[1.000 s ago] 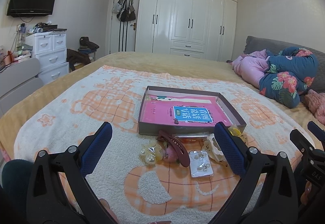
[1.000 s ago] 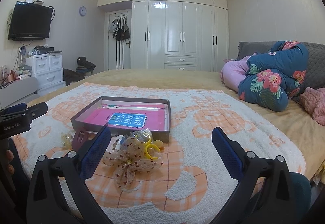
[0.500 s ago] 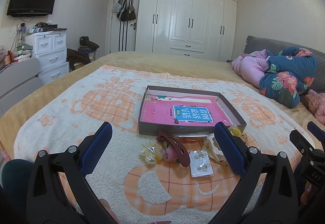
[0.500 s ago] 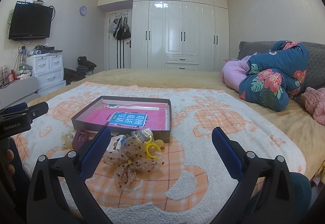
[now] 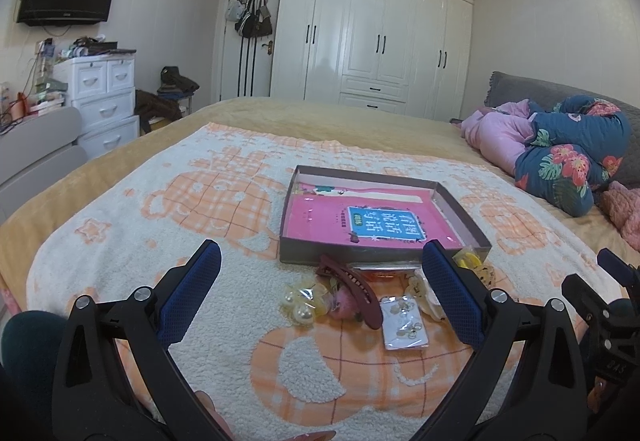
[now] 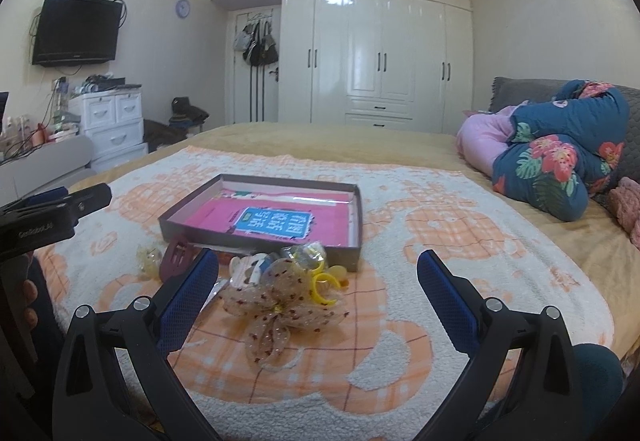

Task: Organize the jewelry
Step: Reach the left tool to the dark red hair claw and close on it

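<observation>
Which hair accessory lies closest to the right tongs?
The sheer dotted bow, just ahead of the right tongs; the maroon claw clip lies farther left.

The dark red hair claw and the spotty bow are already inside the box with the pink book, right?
Not quite. The dark red hair claw and the spotty bow lie on the blanket in front of the box, not inside it. Only the pink book is in there. The left wrist view shows it.

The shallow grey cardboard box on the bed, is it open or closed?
Open. The shallow grey cardboard box has no lid on it; its pink printed bottom shows.
</observation>
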Demonstrator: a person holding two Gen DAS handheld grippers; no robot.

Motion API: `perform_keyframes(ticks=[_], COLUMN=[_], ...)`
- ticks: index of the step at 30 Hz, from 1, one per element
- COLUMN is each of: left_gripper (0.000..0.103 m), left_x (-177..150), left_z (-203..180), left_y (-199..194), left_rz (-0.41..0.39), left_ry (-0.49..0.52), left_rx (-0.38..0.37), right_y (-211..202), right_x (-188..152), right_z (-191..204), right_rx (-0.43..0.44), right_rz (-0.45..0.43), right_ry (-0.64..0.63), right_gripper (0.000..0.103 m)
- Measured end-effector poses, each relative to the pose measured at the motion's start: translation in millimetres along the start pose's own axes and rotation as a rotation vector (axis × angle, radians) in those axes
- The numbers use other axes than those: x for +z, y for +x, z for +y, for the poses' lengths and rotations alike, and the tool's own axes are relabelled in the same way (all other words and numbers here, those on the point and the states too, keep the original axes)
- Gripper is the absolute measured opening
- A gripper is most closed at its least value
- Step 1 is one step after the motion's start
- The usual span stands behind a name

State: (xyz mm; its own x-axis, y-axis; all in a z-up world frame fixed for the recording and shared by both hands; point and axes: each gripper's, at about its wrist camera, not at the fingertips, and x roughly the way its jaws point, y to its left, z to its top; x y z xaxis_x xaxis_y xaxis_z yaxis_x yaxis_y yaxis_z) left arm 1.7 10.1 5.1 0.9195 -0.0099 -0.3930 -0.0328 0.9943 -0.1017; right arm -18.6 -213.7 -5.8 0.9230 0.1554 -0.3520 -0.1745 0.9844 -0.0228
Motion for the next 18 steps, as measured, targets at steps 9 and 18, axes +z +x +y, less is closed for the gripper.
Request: perform_keyframes(ticks=[9,18], left_gripper=[0.092,0.092], left_x=[-4.7,-10.7], left_z=[22.0,26.0], left_y=[22.0,52.5], left_rz=[0.095,0.228], left_ry=[-0.056,-0.051], left_rx=[0.014,-0.022], right_y=[25.3,61.4], right_x=[-0.8,-2.4], right_z=[15.3,22.7], right_rx=[0.08,0.106], right_rz=[0.094,0.212], right_ry=[-0.05,-0.084], right_gripper=[0.097,0.097])
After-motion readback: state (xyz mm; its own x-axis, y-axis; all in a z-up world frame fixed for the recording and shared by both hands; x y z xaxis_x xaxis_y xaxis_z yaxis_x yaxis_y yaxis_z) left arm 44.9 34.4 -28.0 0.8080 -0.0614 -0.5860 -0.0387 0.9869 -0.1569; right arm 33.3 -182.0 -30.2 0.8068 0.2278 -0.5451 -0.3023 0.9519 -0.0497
